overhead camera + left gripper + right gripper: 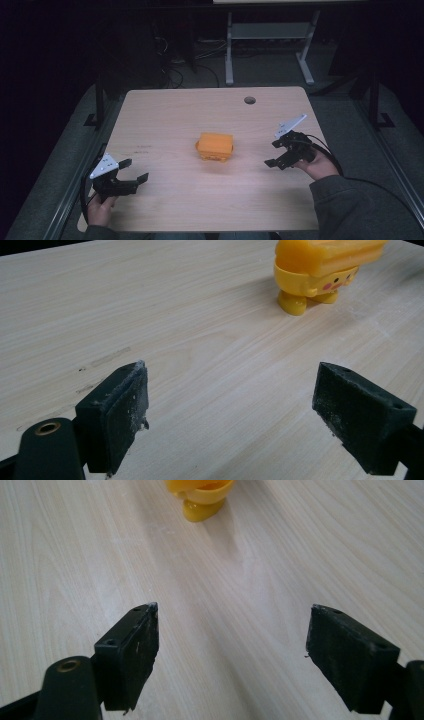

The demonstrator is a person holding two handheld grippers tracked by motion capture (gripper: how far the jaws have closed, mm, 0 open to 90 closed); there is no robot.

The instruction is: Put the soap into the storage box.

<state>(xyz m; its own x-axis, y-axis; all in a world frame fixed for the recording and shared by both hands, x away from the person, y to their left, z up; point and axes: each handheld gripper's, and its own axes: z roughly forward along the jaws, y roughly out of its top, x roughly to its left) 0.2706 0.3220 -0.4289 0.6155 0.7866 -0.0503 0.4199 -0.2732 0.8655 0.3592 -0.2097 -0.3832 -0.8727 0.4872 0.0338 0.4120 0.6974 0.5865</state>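
A yellow-orange toy box (215,146) with small feet and a cartoon face stands near the middle of the wooden table (165,115). In the left gripper view the toy box (320,270) sits at the top right, well beyond the jaws. My left gripper (136,171) is open over the table's near left corner, with nothing between its pads (120,415). My right gripper (272,153) is open at the right of the toy, a short way from it. In the right gripper view the toy's foot (200,502) shows at the top edge.
A round cable hole (249,100) lies near the table's far edge. Beyond the table stand a white desk frame (270,45) and cables on the dark floor. Bare wood surrounds the toy on all sides.
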